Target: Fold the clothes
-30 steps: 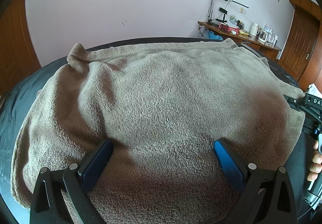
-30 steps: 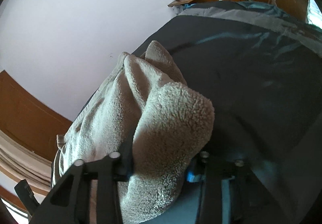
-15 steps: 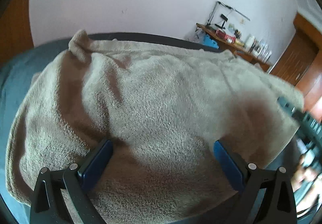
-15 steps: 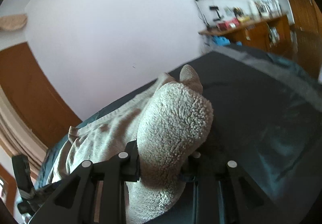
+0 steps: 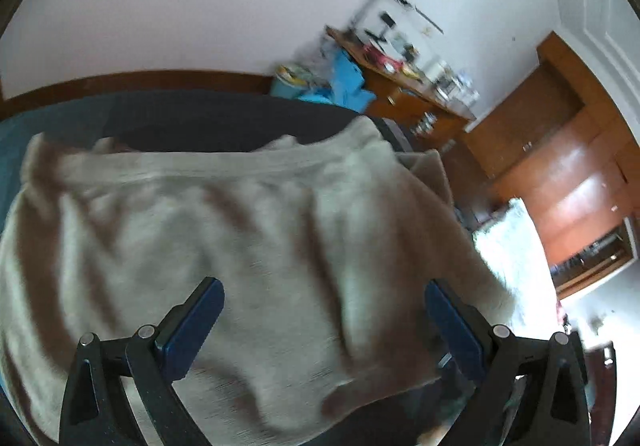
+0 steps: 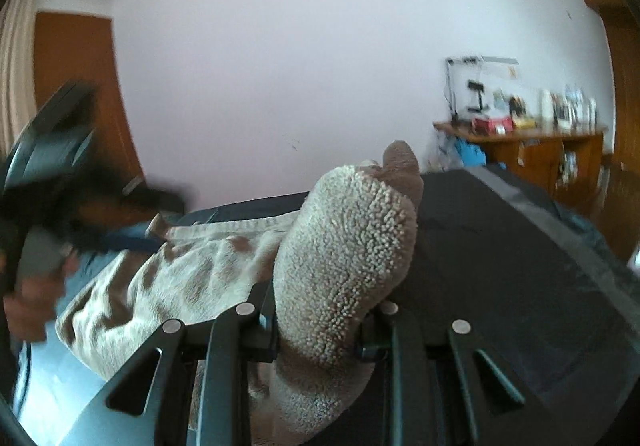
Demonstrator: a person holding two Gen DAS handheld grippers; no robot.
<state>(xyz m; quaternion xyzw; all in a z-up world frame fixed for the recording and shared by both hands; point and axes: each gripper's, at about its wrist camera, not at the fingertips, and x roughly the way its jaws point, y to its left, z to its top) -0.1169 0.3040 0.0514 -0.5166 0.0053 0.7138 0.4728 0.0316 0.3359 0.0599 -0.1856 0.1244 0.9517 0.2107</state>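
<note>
My right claw is pinching a thick bunched fold of the beige fleece garment, its fingers pressed against both sides of the wad, which bulges up and forward past the tips. Ahead and to the right of that claw the dark bed is bare; to its left the rest of the garment trails away toward my left claw, seen there only as a dark blur with a hand below it. In the left wrist view the left claw is spread wide, its blue pads standing over the garment, which is blurred here. I cannot tell whether they touch the cloth. Beyond it, far off, a cluttered wooden desk stands against the wall.
</note>
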